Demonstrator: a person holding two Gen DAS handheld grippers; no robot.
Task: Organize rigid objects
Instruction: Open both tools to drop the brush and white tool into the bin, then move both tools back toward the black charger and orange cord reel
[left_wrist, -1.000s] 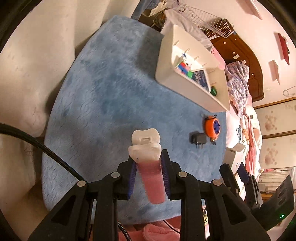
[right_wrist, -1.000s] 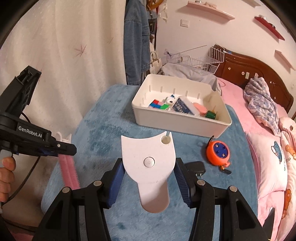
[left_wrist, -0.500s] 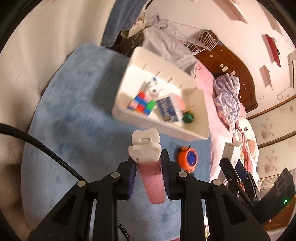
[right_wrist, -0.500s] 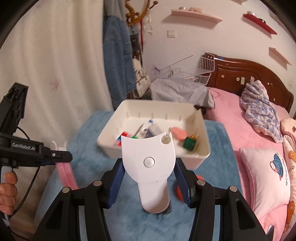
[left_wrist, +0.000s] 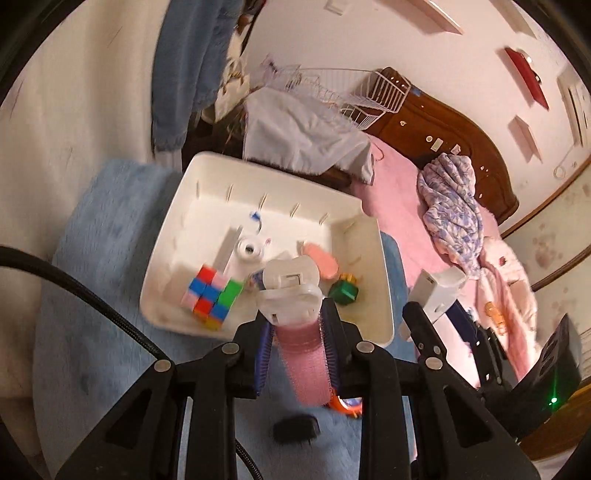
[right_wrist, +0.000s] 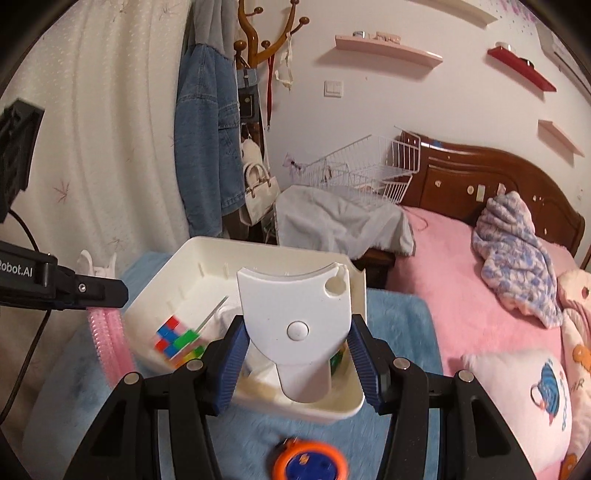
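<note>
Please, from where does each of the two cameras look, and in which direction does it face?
Left wrist: sits on the left gripper, looking down over its fingers, shut on a pink comb, into the white bin; the right gripper's side shows at right.
Right wrist: sits on the right gripper, looking forward over its fingers, shut on a white plastic piece, at the bin and bed.
Shared: bin, colour cube, orange tape measure, comb.

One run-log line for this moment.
left gripper: shut on pink brush | right gripper: shut on white scoop | both by white bin
</note>
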